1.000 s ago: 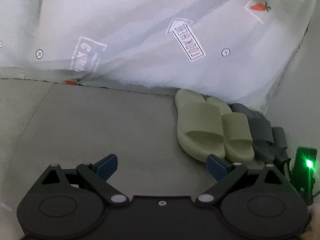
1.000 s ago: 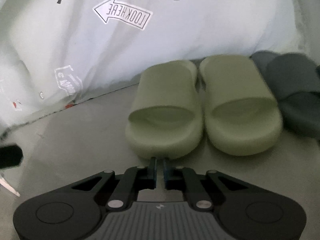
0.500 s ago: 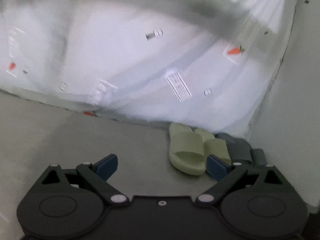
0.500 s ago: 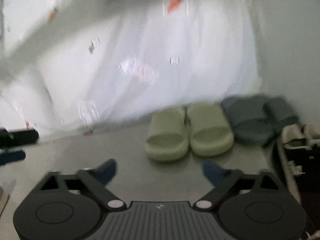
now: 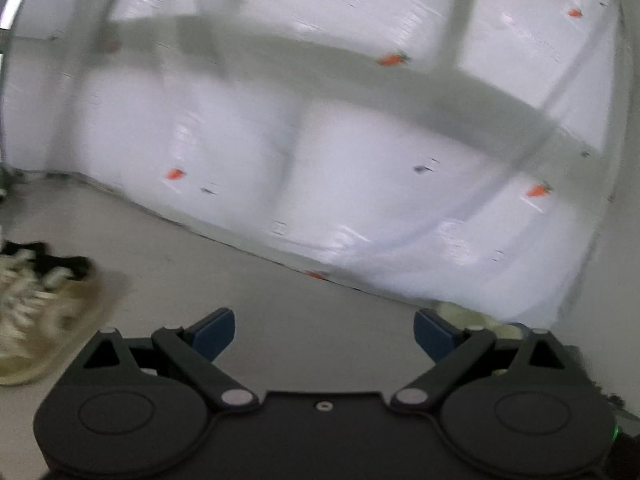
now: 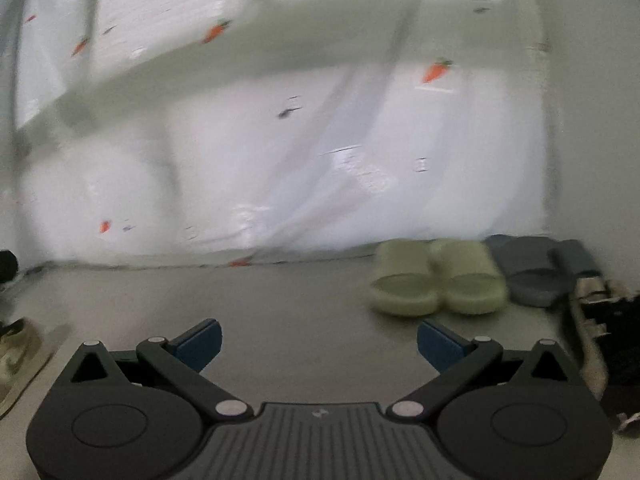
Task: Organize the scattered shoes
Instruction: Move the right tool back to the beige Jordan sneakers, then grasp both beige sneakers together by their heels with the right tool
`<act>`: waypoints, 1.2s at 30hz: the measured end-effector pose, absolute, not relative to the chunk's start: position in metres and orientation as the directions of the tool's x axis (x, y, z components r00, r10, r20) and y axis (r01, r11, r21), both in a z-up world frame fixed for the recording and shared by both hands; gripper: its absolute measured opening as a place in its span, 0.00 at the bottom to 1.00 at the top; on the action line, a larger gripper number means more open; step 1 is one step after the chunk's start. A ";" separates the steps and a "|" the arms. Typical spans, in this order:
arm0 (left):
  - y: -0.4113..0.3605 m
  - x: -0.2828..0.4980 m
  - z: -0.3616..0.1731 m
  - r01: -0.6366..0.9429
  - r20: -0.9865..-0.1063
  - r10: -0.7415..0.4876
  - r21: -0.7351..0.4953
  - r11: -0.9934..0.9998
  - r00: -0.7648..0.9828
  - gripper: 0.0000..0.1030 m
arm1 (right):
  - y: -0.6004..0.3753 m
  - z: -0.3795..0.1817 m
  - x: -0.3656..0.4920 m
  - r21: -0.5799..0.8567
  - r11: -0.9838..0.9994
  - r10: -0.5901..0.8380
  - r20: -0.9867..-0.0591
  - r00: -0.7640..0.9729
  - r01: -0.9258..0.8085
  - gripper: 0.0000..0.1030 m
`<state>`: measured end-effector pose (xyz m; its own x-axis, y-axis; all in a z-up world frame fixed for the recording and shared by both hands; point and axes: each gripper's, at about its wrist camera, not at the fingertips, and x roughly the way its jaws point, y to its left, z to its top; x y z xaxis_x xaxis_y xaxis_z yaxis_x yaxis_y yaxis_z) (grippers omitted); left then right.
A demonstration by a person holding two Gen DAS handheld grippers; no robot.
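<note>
The green slippers (image 6: 436,278) sit side by side on the floor (image 6: 300,300), touching each other, with their heels close to the white curtain (image 6: 320,160). The gray slippers (image 6: 536,274) lie just beside them on the right, in the same row. Past the gray pair, at the right edge of the right wrist view, is a dark shoe with pale laces (image 6: 604,320). Far off at the left edge lies a tan sneaker (image 6: 16,350), well apart from the row.

In the left wrist view a tan shoe with pale laces (image 5: 36,308) lies on the floor at the left, but it is blurry. Only a pale bit of a green slipper shows behind the right finger.

The right tongs (image 6: 318,340) are wide open and hold nothing. The left tongs (image 5: 324,330) are wide open too, and they are empty.

The curtain has little orange carrots (image 6: 436,70) on it.
</note>
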<state>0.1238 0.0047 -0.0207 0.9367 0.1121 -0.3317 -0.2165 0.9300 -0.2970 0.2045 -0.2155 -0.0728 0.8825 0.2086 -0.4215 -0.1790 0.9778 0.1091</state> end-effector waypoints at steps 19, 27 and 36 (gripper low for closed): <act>0.353 0.087 -0.045 -0.257 -0.489 0.101 -0.264 0.929 0.867 0.95 | 0.144 -0.038 0.159 0.174 0.942 0.333 -0.601 0.727 -0.287 1.00; 0.416 0.117 -0.060 -0.270 -0.475 0.106 -0.291 0.918 0.873 0.95 | 0.231 -0.029 0.202 0.138 0.907 0.386 -0.654 0.650 -0.399 1.00; 0.463 0.161 -0.076 -0.290 -0.474 0.122 -0.300 0.909 0.872 0.95 | 0.307 -0.059 0.286 0.112 0.919 0.307 -0.805 0.508 -0.378 1.00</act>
<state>0.1614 0.4627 -0.0763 0.8722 0.1223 -0.4736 -0.2901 0.9088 -0.2997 0.2856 0.3068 -0.0587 0.5077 0.3073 -0.8049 -0.3782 0.9189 0.1123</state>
